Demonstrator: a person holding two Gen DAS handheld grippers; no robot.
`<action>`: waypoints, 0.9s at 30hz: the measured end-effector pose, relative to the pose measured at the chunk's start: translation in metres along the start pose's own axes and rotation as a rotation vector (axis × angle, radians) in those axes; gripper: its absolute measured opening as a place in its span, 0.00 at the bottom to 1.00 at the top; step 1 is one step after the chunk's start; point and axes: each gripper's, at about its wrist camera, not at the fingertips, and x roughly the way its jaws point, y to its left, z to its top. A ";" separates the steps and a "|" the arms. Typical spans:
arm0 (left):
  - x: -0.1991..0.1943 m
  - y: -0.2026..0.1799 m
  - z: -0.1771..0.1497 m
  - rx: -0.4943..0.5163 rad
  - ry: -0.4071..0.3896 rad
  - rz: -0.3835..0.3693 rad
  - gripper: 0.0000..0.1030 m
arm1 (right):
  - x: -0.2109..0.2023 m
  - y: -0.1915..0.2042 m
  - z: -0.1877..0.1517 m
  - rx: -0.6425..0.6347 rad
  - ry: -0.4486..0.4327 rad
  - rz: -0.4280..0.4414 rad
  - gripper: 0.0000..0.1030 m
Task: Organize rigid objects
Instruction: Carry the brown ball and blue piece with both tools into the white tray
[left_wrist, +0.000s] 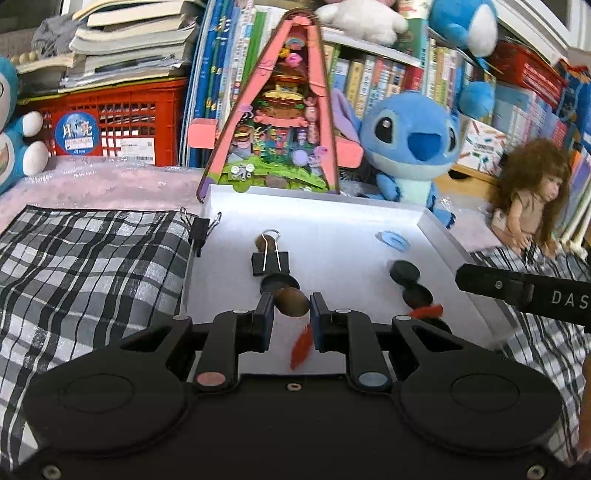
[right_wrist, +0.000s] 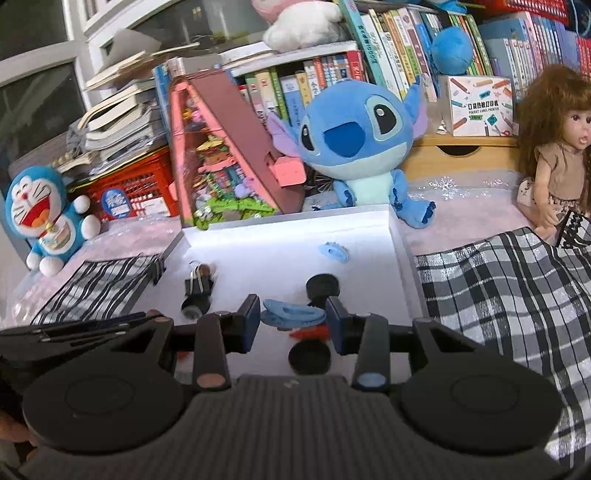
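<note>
Left claw (left_wrist: 291, 308) clamps brown disc (left_wrist: 292, 302) | right claw (right_wrist: 291, 314) pinches blue piece (right_wrist: 293, 314) | both, we judge, light, stiff; we grip edges above white tray (left_wrist: 436, 229).

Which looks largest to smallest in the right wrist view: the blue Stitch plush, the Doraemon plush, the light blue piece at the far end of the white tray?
1. Stitch plush
2. Doraemon plush, somewhat smaller
3. Light blue piece, by far the smallest, though nearer the camera

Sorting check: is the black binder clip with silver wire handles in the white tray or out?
In: the black binder clip lies flat on the white tray floor, inside its raised rim.
</note>
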 end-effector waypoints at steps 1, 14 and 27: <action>0.002 0.002 0.002 -0.012 0.004 -0.002 0.19 | 0.003 -0.002 0.003 0.011 0.004 -0.001 0.43; 0.024 0.010 0.002 -0.035 0.056 0.009 0.19 | 0.036 -0.014 0.007 0.066 0.074 -0.038 0.43; 0.039 0.019 0.006 -0.065 0.074 0.044 0.19 | 0.063 -0.010 0.015 0.059 0.119 -0.064 0.43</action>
